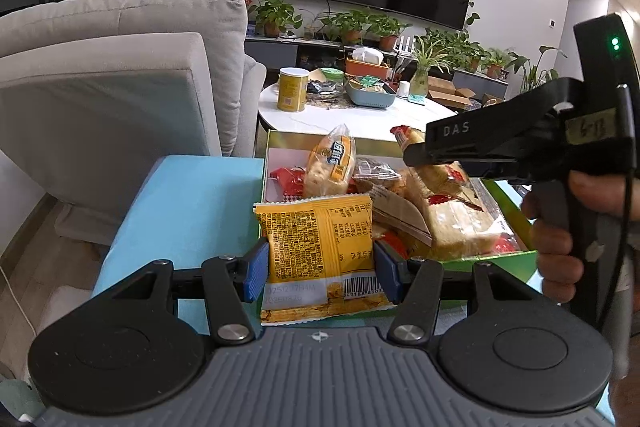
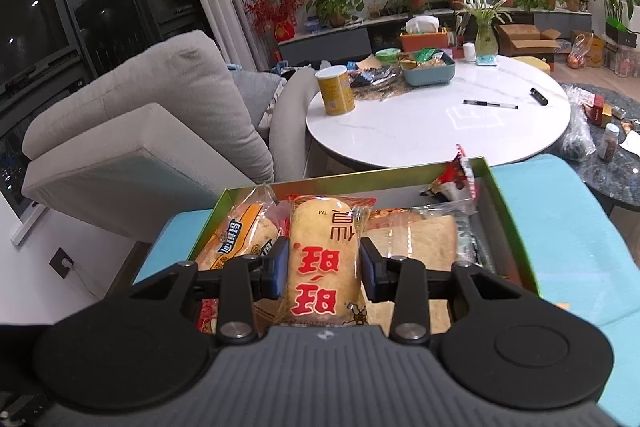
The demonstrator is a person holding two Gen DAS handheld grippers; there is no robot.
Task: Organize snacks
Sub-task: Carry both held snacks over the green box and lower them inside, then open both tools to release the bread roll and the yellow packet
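Left tongs (image 1: 320, 269): pinched a yellow snack packet (image 1: 316, 247) by its sides, held at the near edge of the green box (image 1: 508, 203).
Right tongs (image 2: 324, 273): clamped on a rice-cracker pack (image 2: 322, 267), held over the box (image 2: 508, 227).
Box contents: bread bag (image 2: 240, 239), sandwich pack (image 2: 416, 239), red wrappers; heaped.
Support: turquoise bench (image 2: 576, 235).
Risk, slip: glossy film looked likely to slide from the pads.
Risk, crush: a hard squeeze could break the crackers.
Risk, clash: both tongs crowded one box.

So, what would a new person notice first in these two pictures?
Probably the yellow snack packet gripped in the left claw, just before the green box of snacks. Then the pale bread packet with red characters held in the right claw above that box, with a white round table behind.
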